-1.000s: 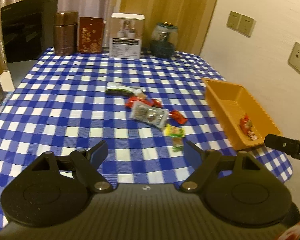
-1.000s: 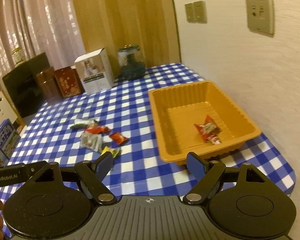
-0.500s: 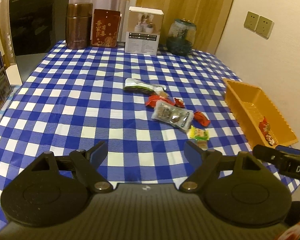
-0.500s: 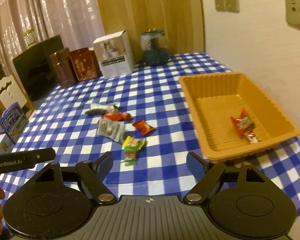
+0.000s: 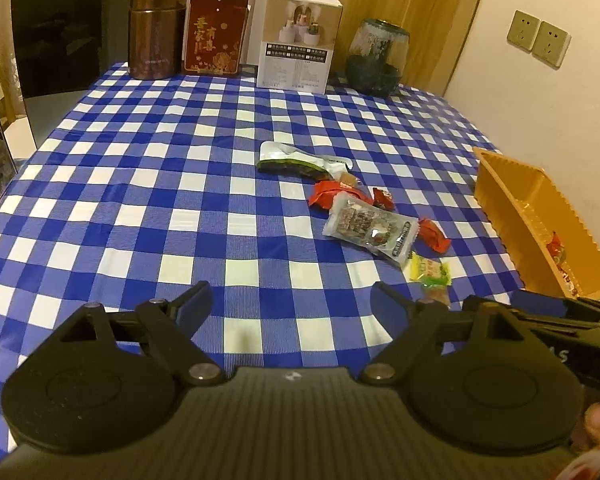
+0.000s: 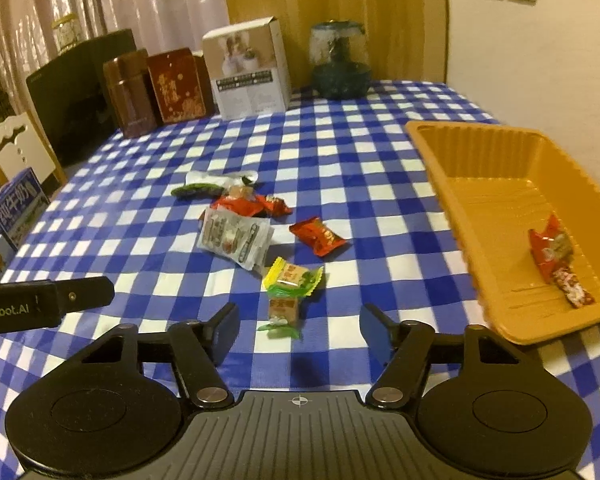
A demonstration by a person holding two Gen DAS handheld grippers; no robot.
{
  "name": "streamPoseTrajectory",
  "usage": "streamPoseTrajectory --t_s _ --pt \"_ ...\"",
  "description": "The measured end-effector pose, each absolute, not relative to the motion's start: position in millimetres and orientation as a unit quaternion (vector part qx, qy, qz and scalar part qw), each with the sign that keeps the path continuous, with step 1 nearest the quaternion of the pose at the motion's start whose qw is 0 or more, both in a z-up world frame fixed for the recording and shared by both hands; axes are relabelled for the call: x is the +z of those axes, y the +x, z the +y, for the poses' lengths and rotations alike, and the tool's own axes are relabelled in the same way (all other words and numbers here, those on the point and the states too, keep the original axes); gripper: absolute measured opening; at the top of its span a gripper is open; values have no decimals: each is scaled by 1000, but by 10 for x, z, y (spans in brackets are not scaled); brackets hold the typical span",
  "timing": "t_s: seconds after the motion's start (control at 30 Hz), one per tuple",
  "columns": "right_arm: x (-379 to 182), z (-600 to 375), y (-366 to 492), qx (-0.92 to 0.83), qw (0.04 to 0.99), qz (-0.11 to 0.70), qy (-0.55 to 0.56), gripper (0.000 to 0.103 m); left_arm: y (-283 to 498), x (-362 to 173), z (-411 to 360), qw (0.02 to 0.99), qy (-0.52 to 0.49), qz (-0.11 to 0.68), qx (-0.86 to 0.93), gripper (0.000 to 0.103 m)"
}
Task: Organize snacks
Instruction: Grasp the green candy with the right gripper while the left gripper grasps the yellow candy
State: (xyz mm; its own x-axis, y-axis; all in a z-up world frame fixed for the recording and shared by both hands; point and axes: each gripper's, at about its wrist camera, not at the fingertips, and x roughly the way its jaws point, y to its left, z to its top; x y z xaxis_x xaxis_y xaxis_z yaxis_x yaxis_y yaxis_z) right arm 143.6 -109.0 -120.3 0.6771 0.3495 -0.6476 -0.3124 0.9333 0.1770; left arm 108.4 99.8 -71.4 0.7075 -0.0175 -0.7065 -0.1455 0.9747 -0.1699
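Several snack packets lie in a loose heap mid-table: a grey-clear packet (image 6: 234, 238) (image 5: 370, 230), a red candy (image 6: 317, 236) (image 5: 434, 234), a yellow-green candy (image 6: 292, 276) (image 5: 428, 270), a small brown candy (image 6: 283, 312), and a white-green packet (image 5: 296, 160) (image 6: 212, 184). An orange tray (image 6: 452, 200) (image 5: 512, 208) at the right holds two red packets (image 6: 550, 246). My right gripper (image 6: 298, 330) is open and empty, low over the brown candy. My left gripper (image 5: 290, 306) is open and empty, near the front edge, left of the heap.
The table has a blue-white checked cloth (image 5: 140, 184). Along the back stand a brown canister (image 5: 154, 32), a red box (image 5: 214, 34), a white box (image 5: 298, 40) and a glass jar (image 5: 376, 58). A wall is on the right; a black panel (image 5: 68, 32) is at the back left.
Both grippers have swung left, away from the tray and toward the snack heap. The right one now hovers close over the brown and yellow-green candies. Both stay open.
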Motion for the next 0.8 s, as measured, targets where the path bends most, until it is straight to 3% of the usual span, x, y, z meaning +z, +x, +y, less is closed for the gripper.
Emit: streamPoseTrajectory --t_s 0.27,0.47,0.53,0.8 --pt "-1443 -910 1634 186 910 371 13 48 1217 -873 1031 913 -99 394 36 85" --pt "-1532 -835 1687 188 907 375 5 32 1256 -972 1057 909 -103 402 36 85" --pt "-1532 -840 1682 187 908 374 2 21 1265 -993 1060 908 -103 404 36 85" --pt "-1423 -995 1699 154 923 353 4 21 1293 -986 1024 908 -101 406 30 85"
